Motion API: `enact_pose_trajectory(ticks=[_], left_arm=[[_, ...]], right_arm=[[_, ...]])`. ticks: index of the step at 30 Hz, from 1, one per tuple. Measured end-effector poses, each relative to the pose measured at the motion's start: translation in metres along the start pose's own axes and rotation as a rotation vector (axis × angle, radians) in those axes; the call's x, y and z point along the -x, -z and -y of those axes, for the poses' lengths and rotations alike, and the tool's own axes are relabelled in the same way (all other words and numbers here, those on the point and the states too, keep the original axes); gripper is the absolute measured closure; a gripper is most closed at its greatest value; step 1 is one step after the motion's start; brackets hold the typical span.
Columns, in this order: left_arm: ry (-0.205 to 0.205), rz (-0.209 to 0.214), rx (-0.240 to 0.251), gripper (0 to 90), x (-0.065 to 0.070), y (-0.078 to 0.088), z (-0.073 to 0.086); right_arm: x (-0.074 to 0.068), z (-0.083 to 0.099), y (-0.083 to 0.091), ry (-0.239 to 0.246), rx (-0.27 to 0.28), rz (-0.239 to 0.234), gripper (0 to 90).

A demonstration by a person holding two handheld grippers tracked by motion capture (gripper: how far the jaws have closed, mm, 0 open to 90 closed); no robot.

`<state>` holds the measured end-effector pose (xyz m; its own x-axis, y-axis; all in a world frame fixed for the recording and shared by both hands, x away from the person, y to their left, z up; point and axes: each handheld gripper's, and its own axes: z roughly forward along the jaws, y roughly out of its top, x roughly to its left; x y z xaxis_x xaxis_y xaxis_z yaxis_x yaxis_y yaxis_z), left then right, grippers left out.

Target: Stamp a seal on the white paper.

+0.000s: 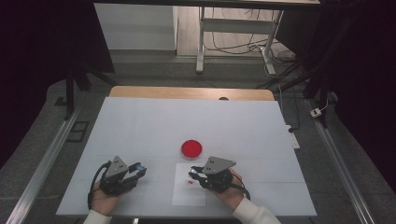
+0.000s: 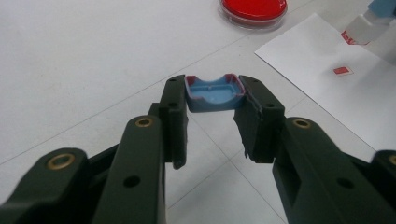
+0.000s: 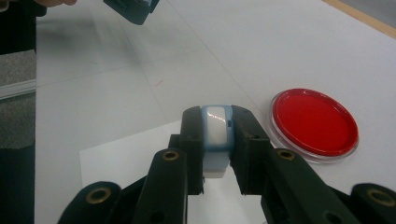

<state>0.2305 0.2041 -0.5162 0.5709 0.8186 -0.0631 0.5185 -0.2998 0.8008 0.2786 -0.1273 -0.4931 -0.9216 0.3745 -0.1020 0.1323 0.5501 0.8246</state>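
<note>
Black jaws of the left gripper [image 2: 212, 95] clamp a blue cap [image 2: 214, 92]; the right gripper [image 3: 217, 135] clasps the blue-and-white stamp [image 3: 216, 128] (above paper [image 1: 189, 191]). Press squarely, beside the red dish [image 1: 191, 148].

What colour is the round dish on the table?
Red round dish with a clear rim, best in the right gripper view.
</note>
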Motion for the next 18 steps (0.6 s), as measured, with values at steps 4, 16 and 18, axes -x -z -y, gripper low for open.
enact_pose_trajectory(ticks=[4,16,18], left_arm=[[0.0,-0.001,-0.001,64.5,-0.0002,-0.0001,0.0002],[-0.001,0.0,-0.002,64.4,-0.0005,0.0,0.0006],[0.0,0.0,-0.001,64.4,-0.0006,0.0005,0.0007]], right_arm=[[-0.0012,0.0,-0.0008,0.009,-0.005,-0.003,75.2],[-0.0019,0.0,-0.0018,0.011,-0.005,-0.006,75.2],[-0.0018,-0.0001,-0.0019,0.011,-0.004,-0.006,75.2]])
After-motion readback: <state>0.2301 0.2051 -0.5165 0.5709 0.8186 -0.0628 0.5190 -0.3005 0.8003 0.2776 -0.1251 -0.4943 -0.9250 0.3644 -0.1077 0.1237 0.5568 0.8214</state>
